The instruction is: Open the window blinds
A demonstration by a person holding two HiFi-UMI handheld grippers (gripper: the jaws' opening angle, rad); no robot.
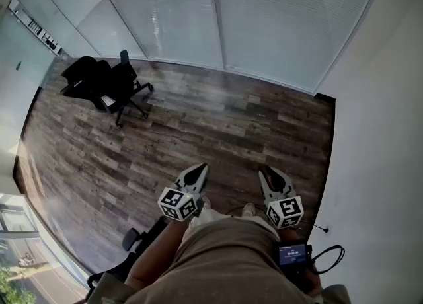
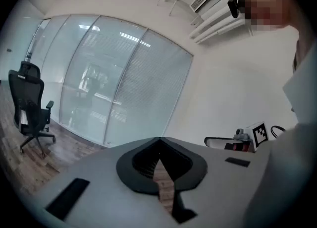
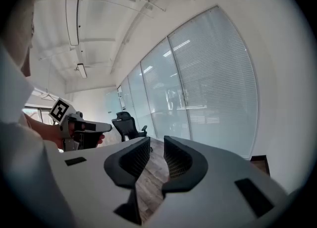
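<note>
The white slatted blinds (image 1: 284, 25) hang closed behind a glass wall across the far side of the room, several steps away over the wood floor. They also show in the left gripper view as blinds (image 2: 143, 88) and in the right gripper view as blinds (image 3: 218, 88). My left gripper (image 1: 197, 172) is held low in front of the person, its jaws shut with nothing between them (image 2: 158, 140). My right gripper (image 1: 271, 174) is level beside it; its jaws stand apart and empty (image 3: 157, 145). Neither gripper touches anything.
A black office chair (image 1: 109, 84) stands at the left near the glass. A white wall (image 1: 377, 131) runs along the right. A small black device with a cable (image 1: 294, 254) hangs at the person's waist. Another chair base (image 1: 132, 240) is at the lower left.
</note>
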